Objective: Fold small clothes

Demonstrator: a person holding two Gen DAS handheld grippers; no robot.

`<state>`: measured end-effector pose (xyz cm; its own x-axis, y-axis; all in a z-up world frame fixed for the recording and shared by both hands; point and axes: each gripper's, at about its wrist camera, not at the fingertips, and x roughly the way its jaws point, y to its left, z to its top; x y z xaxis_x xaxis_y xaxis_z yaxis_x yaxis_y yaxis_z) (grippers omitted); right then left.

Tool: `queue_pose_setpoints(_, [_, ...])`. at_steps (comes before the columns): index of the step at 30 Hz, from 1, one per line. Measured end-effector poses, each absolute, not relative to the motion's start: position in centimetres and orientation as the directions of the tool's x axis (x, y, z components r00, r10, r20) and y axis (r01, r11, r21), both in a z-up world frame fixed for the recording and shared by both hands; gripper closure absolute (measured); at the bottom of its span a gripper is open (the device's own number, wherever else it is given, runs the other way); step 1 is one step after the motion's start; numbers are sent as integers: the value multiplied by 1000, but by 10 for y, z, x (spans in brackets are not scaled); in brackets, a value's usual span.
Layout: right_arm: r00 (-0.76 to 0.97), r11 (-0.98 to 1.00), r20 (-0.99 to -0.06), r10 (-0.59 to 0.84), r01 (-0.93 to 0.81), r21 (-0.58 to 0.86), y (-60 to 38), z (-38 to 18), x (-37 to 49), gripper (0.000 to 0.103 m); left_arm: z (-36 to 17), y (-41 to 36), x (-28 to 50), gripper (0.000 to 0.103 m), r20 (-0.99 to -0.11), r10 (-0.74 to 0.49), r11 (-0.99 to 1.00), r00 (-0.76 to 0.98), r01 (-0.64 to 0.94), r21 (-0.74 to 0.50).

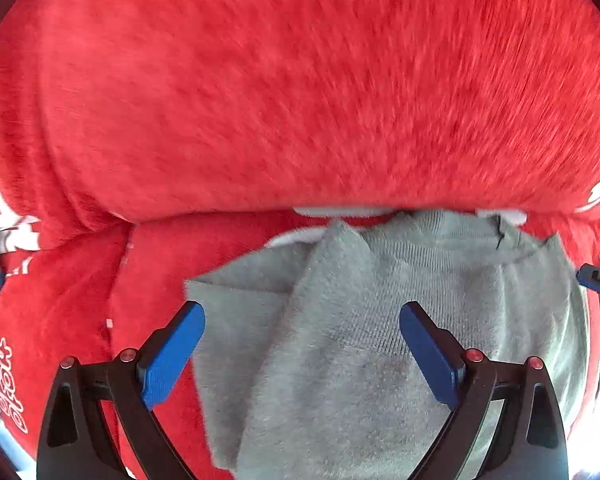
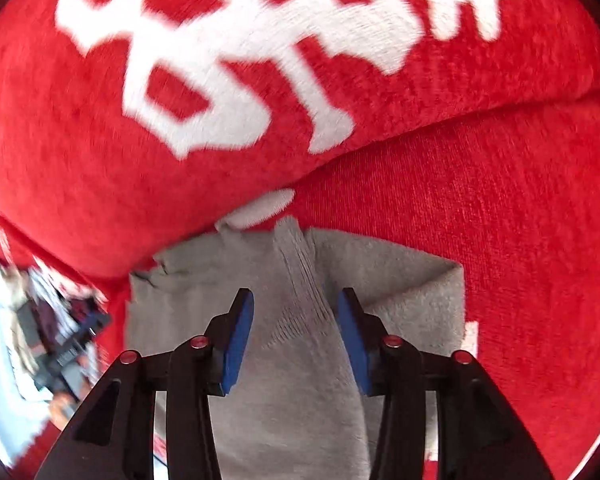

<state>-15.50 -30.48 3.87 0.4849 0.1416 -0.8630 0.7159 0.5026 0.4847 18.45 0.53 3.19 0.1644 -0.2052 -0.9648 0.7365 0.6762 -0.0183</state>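
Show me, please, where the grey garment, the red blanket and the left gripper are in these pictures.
grey garment (image 1: 340,344), left wrist view, on its flat middle.
red blanket (image 1: 300,80), left wrist view, on the plain raised fold.
left gripper (image 1: 302,354), left wrist view, midway between its blue pads.

Bright, even daylight fills both your wrist views, and the red blanket (image 1: 300,80) glows saturated. You get fisheye bending throughout, with black vignette corners at 10 and 2 o'clock. Motion blur streaks the blanket pile in the left view and smears the white lettering (image 2: 260,40) in the right view. The grey garment (image 1: 360,320) stays fairly sharp near centre, with soft shadow in its folds. Overexposed glare burns at 8 o'clock in the right view and at 5 o'clock in the left.
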Motion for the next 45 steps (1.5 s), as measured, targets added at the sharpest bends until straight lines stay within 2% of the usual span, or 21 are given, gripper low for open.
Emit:
queue_pose_setpoints(3, [419, 573, -898, 135, 706, 416, -297, 28, -140, 54, 8, -10, 188, 8, -978, -159, 682, 136, 732, -9])
queue_pose_setpoints(5, [377, 609, -918, 123, 702, 370, -294, 21, -131, 57, -9, -20, 193, 50, -985, -134, 695, 111, 719, -14])
queue_pose_setpoints(6, [363, 630, -925, 114, 693, 350, -293, 19, -127, 78, -15, -23, 194, 80, -988, -133, 704, 78, 709, -38])
queue_pose_setpoints(7, [353, 651, -931, 97, 684, 327, -291, 20, -123, 97, -13, -24, 191, 95, -983, -162, 709, 82, 703, -58])
queue_pose_setpoints(12, [399, 727, -917, -17, 634, 262, -283, 52, -123, 97, 2, -13, 192, 95, -968, -169, 726, 184, 687, 4])
queue_pose_setpoints(14, [369, 709, -930, 1, 655, 260, -292, 36, -127, 97, -10, -7, 204, 94, -974, -145, 762, 176, 647, 4])
queue_pose_setpoints(16, [333, 669, -943, 32, 693, 268, -303, 10, -130, 97, -16, -4, 210, 90, -968, -119, 806, 219, 590, 35])
queue_pose_setpoints(17, [353, 632, -934, 48, 714, 302, -309, 0, -135, 97, -15, -2, 212, 85, -963, -99, 818, 249, 571, 64])
queue_pose_setpoints(19, [395, 577, -917, 57, 737, 353, -316, -2, -142, 97, -11, 5, 215, 45, -952, -37, 843, 305, 521, 134])
queue_pose_setpoints(20, [407, 551, -911, 69, 746, 375, -318, -2, -147, 95, -6, 9, 215, 41, -946, -33, 847, 322, 512, 144])
queue_pose_setpoints(22, [394, 527, -917, 64, 767, 366, -319, 3, -155, 87, 6, 20, 213, 41, -946, -59, 839, 318, 530, 126])
queue_pose_setpoints(26, [407, 542, -913, 27, 761, 356, -310, 36, -174, 87, 40, 45, 189, 41, -957, -135, 787, 255, 615, 53])
queue_pose_setpoints(29, [447, 557, -892, 72, 723, 408, -288, 54, -186, 87, 57, 66, 159, 41, -967, -168, 746, 190, 666, 2])
queue_pose_setpoints(36, [419, 615, -883, 209, 646, 452, -210, 51, -189, 87, 38, 105, 93, 41, -979, -204, 725, 23, 675, -135])
queue_pose_setpoints(40, [339, 641, -912, 232, 652, 406, -186, 21, -198, 87, 9, 119, 64, 41, -992, -125, 721, -4, 687, -93])
queue_pose_setpoints(42, [331, 663, -919, 216, 641, 387, -179, 13, -214, 94, 11, 134, 62, 41, -986, -164, 724, 13, 681, -112])
queue_pose_setpoints(45, [327, 683, -927, 185, 636, 361, -176, 15, -232, 95, 12, 149, 58, 41, -990, -144, 720, 13, 687, -95])
